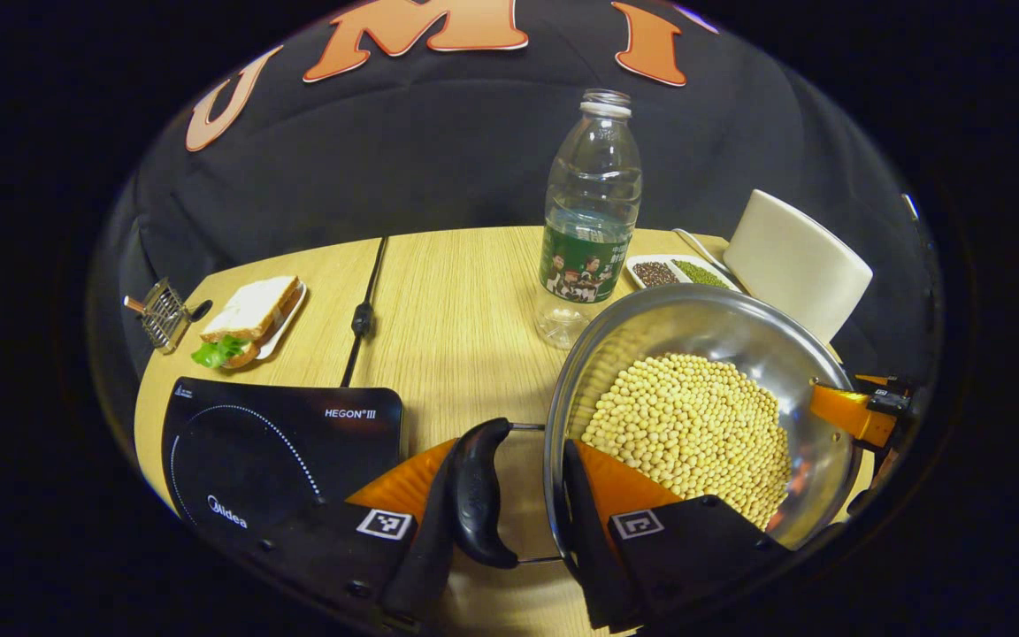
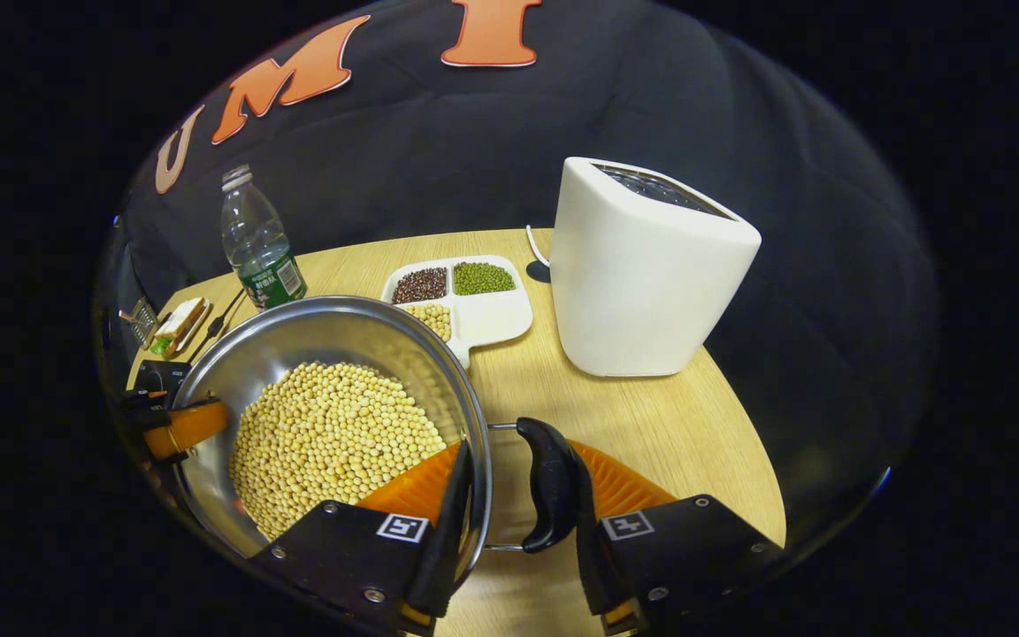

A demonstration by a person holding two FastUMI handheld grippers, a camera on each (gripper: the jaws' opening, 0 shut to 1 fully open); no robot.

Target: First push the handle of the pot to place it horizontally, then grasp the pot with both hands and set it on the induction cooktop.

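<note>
Wooden table (image 1: 465,301) under a steel pot (image 1: 695,336) of soybeans. Left gripper (image 1: 518,495) has its jaws spread around the pot's black side handle (image 1: 478,491) and rim; whether they press is unclear. Right gripper (image 2: 514,495) brackets the opposite handle (image 2: 549,482) the same way. Cooktop (image 1: 271,451) lies just left of the pot, bottle (image 1: 589,221) behind, white container (image 2: 647,283) to its right.

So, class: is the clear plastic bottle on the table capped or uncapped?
Uncapped. The bottle stands upright behind the pot, and its threaded neck is bare, with no cap on top.
</note>
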